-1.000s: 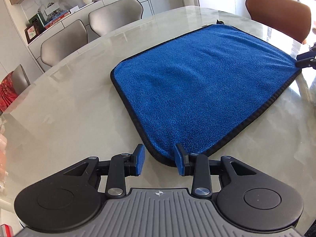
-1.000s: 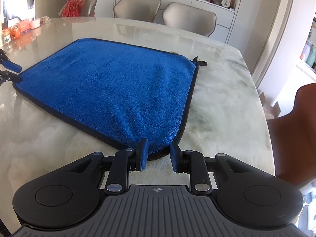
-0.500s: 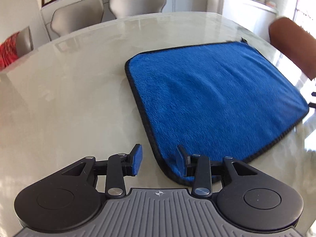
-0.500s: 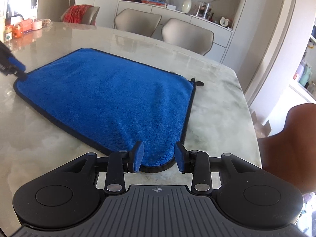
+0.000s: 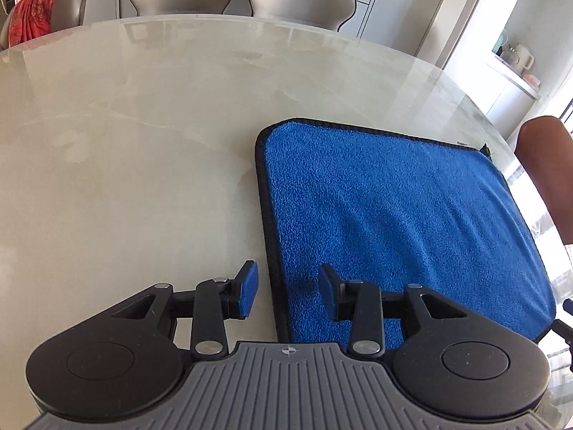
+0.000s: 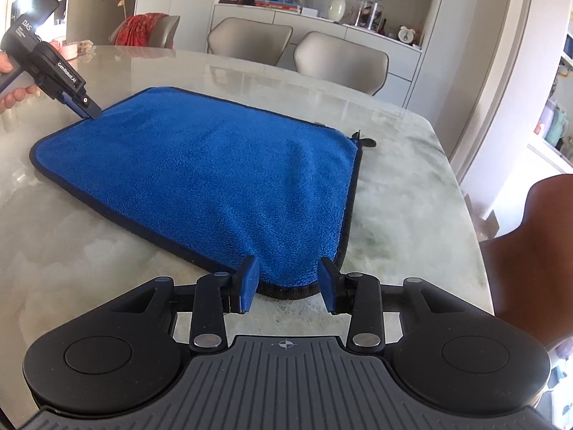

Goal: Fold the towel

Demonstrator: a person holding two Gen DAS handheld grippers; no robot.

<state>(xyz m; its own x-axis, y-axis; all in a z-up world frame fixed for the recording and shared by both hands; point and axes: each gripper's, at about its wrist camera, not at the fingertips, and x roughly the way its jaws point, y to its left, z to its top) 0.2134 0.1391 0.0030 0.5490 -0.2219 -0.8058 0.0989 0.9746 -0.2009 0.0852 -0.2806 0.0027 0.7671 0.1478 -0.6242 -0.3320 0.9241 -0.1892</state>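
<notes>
The square blue microfibre towel with a dark stitched border (image 5: 394,222) lay flat and unfolded on the pale, glossy marble-patterned table (image 5: 125,161). In the left wrist view the left gripper (image 5: 288,292) stood released, its blue-padded fingers apart with the towel's left border running up between them: the left finger was over bare table and the right finger over the cloth. Neither pad pinched the fabric. The towel's nearest left corner was hidden under the gripper's grey ribbed body, and its near right corner was partly cut off behind the black housing.

In the right wrist view the right gripper (image 6: 288,279) was likewise released, the jaws standing apart on either side of the towel's near right corner, whose dark hem curved between the pads without being clamped. Whether the pads brushed the cloth could not be made out. Far ahead and to the left of those fingers, the left gripper (image 6: 86,109) showed from outside, its tips at the towel's left edge; the hand (image 6: 14,96) holding it was mostly cut off by the frame.

Beyond the towel stood two beige upholstered chairs (image 6: 297,50), and to the right a brown chair back (image 6: 537,258), only partly in view. A small dark loop tag (image 6: 365,141) stuck out at the towel's far right corner.
</notes>
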